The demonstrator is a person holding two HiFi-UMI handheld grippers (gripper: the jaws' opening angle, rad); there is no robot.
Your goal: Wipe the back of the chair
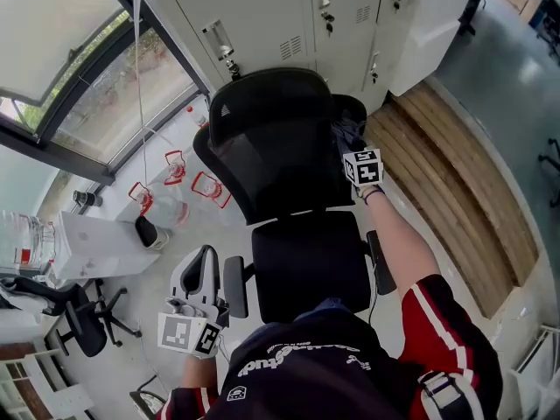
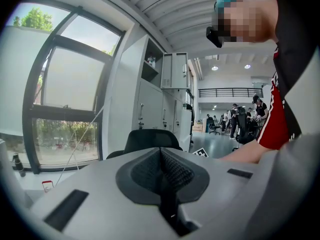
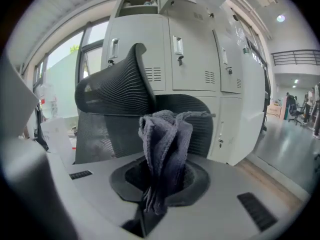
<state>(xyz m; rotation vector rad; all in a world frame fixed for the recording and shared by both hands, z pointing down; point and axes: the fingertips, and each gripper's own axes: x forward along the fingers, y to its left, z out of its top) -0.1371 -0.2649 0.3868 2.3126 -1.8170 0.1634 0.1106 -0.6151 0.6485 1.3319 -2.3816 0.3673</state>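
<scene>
The black office chair stands in front of me, its mesh back facing away above the seat. My right gripper is at the right edge of that back, shut on a dark grey cloth. In the right gripper view the bunched cloth sticks up out of the right gripper, just short of the chair back. My left gripper hangs low beside the left armrest. In the left gripper view the left gripper is shut and holds nothing, with the chair back beyond it.
White lockers stand right behind the chair. A large window is at the left, with bottles and a white desk below it. A wooden platform runs along the right. Another black chair is at lower left.
</scene>
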